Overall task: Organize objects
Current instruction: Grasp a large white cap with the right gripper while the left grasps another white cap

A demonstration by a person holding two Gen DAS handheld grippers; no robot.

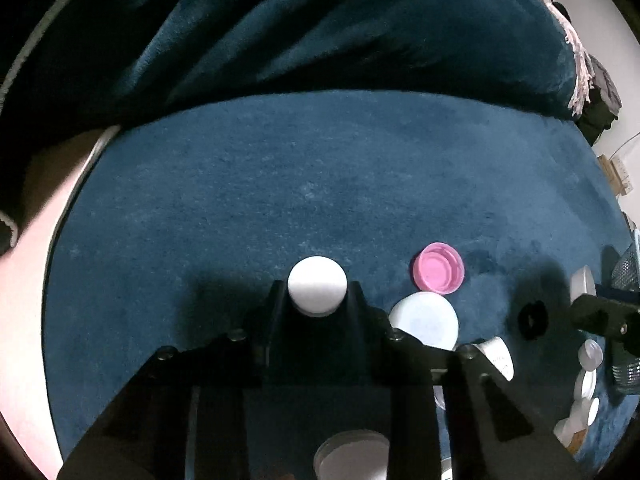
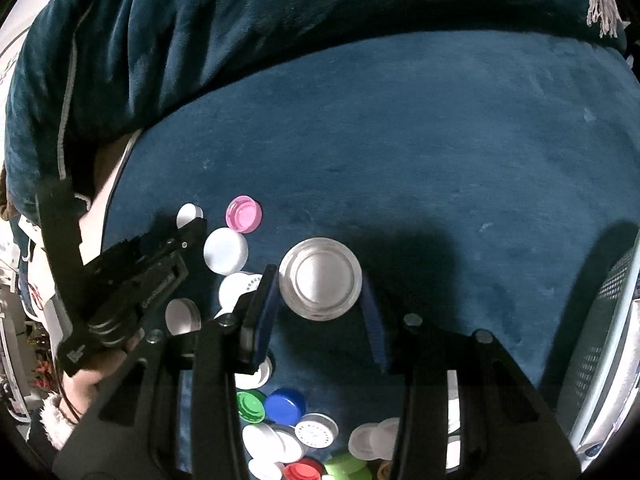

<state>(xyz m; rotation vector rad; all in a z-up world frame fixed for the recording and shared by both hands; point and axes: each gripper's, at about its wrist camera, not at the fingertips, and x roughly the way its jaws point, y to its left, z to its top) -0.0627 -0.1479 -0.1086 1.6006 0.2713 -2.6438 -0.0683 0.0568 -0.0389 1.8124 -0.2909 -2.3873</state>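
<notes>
My left gripper [image 1: 317, 286] is shut on a small white cap [image 1: 317, 285], held just above the blue cloth; it also shows in the right wrist view [image 2: 189, 215]. A pink cap [image 1: 439, 267] lies open side up to its right, with a large white lid [image 1: 424, 320] just nearer. My right gripper [image 2: 320, 286] is shut on a clear-rimmed silver lid [image 2: 320, 284] over the cloth. The pink cap [image 2: 244, 213] and large white lid [image 2: 225, 251] lie to its left.
A pile of caps, green [image 2: 251, 406], blue [image 2: 285, 405], red [image 2: 301, 471] and white, lies under my right gripper. A mesh basket [image 2: 600, 340] stands at the right. A dark blue blanket [image 1: 320, 32] is heaped at the back. The cloth [image 1: 280, 184] covers the round table.
</notes>
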